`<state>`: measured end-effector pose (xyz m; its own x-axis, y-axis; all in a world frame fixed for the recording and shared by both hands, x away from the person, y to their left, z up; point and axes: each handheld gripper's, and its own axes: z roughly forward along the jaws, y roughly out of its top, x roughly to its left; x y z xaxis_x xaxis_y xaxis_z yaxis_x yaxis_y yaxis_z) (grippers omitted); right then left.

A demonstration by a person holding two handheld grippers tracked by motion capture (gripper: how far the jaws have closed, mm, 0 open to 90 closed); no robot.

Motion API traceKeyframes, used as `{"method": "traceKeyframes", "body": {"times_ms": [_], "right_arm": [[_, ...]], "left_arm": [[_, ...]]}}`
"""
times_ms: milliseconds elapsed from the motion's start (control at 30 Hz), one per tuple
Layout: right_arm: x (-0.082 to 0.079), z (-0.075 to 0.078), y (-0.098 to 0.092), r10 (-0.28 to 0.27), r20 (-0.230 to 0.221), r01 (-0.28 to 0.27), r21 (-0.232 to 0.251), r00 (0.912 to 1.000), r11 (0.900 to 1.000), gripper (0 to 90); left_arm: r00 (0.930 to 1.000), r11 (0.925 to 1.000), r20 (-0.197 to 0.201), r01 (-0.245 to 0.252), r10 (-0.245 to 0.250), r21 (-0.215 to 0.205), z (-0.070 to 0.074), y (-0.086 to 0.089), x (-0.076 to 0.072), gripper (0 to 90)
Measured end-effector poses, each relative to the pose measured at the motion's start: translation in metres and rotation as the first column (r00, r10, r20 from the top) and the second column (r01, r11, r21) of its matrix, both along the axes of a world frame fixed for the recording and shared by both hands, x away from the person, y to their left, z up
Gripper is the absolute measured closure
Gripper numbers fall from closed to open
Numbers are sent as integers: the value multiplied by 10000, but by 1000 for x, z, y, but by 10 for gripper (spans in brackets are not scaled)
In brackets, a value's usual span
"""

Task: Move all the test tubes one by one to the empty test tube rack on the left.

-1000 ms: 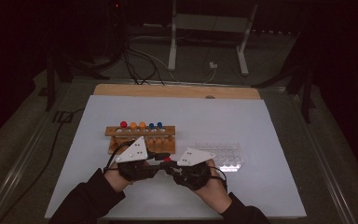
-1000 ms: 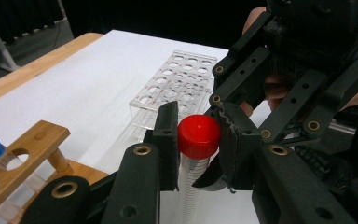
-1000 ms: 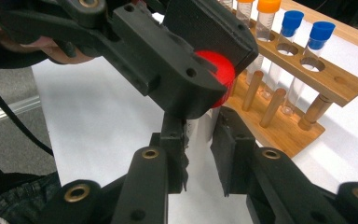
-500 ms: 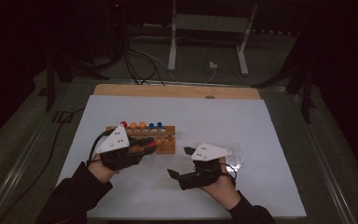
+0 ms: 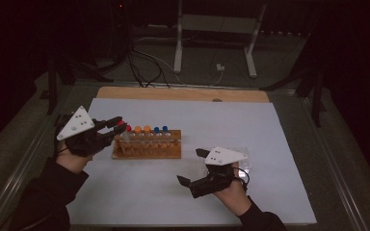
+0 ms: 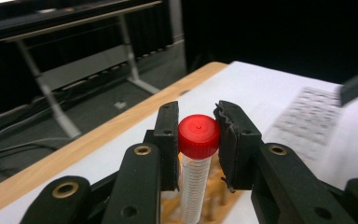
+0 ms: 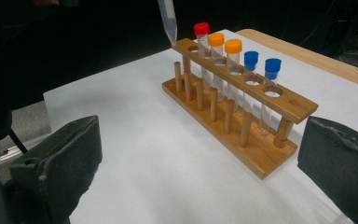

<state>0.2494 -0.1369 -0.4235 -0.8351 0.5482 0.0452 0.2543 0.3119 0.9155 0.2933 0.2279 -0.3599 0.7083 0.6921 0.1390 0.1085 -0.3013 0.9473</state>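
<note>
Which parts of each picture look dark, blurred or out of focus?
High view: surroundings dark, white mat lit. Left gripper view: red-capped tube sharp, clear tray and background blurred. Right gripper view: wooden rack sharp, near pads soft, background black.

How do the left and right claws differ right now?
The left claw is shut on a red-capped tube, raised at the wooden rack's end; the right claw holds nothing. The left stays narrow; the right's jaws have just been opening and stand wide. Both have black jaws.
</note>
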Motion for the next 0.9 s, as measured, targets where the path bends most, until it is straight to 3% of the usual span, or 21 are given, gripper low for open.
{"method": "traceKeyframes", "body": {"times_ms": [200, 400, 667, 900], "right_arm": [[1, 0, -2, 125, -46, -124, 80, 9999, 9999, 0], [-1, 3, -4, 150, 104, -153, 232, 9998, 9996, 0], [0, 4, -8, 119, 115, -123, 405, 9999, 9991, 0], [-1, 4, -9, 178, 187, -187, 464, 9997, 9987, 0]], "left_arm": [[9977, 9977, 35, -675, 675, -92, -2, 16, 17, 719], [9944, 9942, -169, -1050, 1046, -229, -14, 19, 38, 719], [9902, 9897, -517, -1328, 1300, -536, -41, 23, 50, 719], [9856, 9896, -967, -1416, 1385, -263, -67, 20, 56, 719]]}}
